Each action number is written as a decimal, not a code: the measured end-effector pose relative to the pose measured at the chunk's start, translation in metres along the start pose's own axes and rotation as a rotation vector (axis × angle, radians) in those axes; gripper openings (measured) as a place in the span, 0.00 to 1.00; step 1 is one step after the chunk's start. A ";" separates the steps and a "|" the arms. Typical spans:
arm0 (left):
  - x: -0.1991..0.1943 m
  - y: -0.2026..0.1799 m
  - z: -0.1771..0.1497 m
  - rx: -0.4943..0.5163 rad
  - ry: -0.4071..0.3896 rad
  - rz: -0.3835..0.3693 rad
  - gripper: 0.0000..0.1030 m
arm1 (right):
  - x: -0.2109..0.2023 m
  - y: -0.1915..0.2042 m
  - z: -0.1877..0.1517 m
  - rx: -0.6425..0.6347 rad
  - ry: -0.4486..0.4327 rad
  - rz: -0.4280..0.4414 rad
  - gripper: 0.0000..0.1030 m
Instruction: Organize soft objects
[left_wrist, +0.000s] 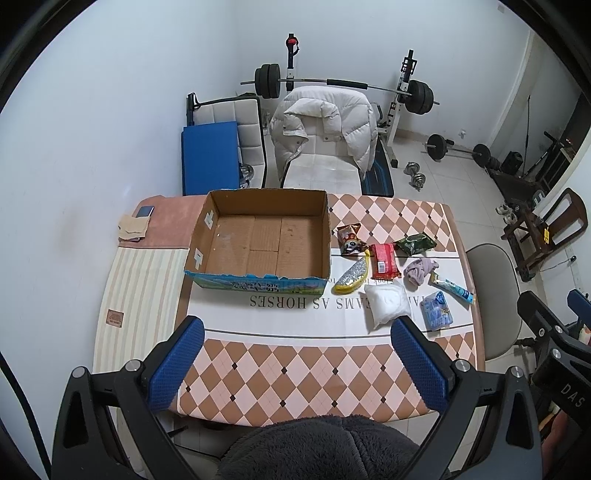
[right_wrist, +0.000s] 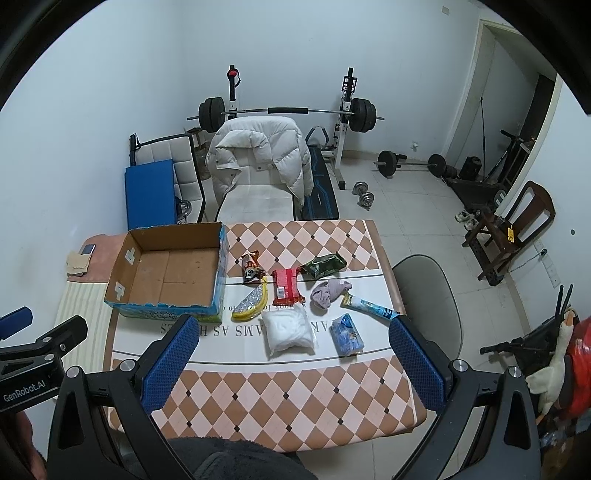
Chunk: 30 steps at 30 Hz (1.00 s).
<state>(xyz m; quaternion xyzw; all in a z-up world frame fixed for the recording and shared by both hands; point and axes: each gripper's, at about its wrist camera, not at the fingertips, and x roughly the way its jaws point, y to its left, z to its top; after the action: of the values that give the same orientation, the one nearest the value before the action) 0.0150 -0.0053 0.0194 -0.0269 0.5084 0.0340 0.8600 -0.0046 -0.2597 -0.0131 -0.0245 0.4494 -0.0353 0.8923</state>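
Observation:
An open, empty cardboard box (left_wrist: 258, 240) (right_wrist: 170, 273) stands on the table's left half. To its right lie several soft items: a white pouch (left_wrist: 388, 304) (right_wrist: 290, 330), a blue tissue pack (left_wrist: 437, 310) (right_wrist: 347, 334), a yellow banana-shaped pouch (left_wrist: 352, 277) (right_wrist: 253, 304), a red packet (left_wrist: 384, 261) (right_wrist: 286, 286), a mauve cloth (left_wrist: 419, 269) (right_wrist: 328, 291), a tube (left_wrist: 452, 288) (right_wrist: 371, 306), a green packet (left_wrist: 415, 243) (right_wrist: 323, 266) and a snack bag (left_wrist: 351, 238) (right_wrist: 251, 273). My left gripper (left_wrist: 297, 325) and right gripper (right_wrist: 293, 325) are open and empty, held above the table's near edge.
The table (left_wrist: 295, 373) has a checked cloth. A phone and paper (left_wrist: 136, 221) lie at the far left. Behind stand a chair with a white jacket (left_wrist: 325, 129) and a barbell rack (left_wrist: 343, 85). A grey chair (right_wrist: 428, 314) stands at the right.

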 end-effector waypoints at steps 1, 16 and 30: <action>0.000 0.000 0.000 -0.001 0.000 -0.001 1.00 | -0.001 0.001 -0.003 0.000 -0.003 -0.001 1.00; 0.000 -0.001 0.001 0.001 -0.002 0.000 1.00 | -0.001 0.001 -0.004 0.000 -0.004 0.002 1.00; 0.000 -0.001 -0.001 0.003 -0.004 -0.001 1.00 | 0.001 0.003 -0.007 0.012 0.008 0.016 1.00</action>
<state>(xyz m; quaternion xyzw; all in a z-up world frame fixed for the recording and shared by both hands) 0.0144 -0.0060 0.0191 -0.0258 0.5068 0.0330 0.8611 -0.0092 -0.2574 -0.0184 -0.0154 0.4528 -0.0308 0.8910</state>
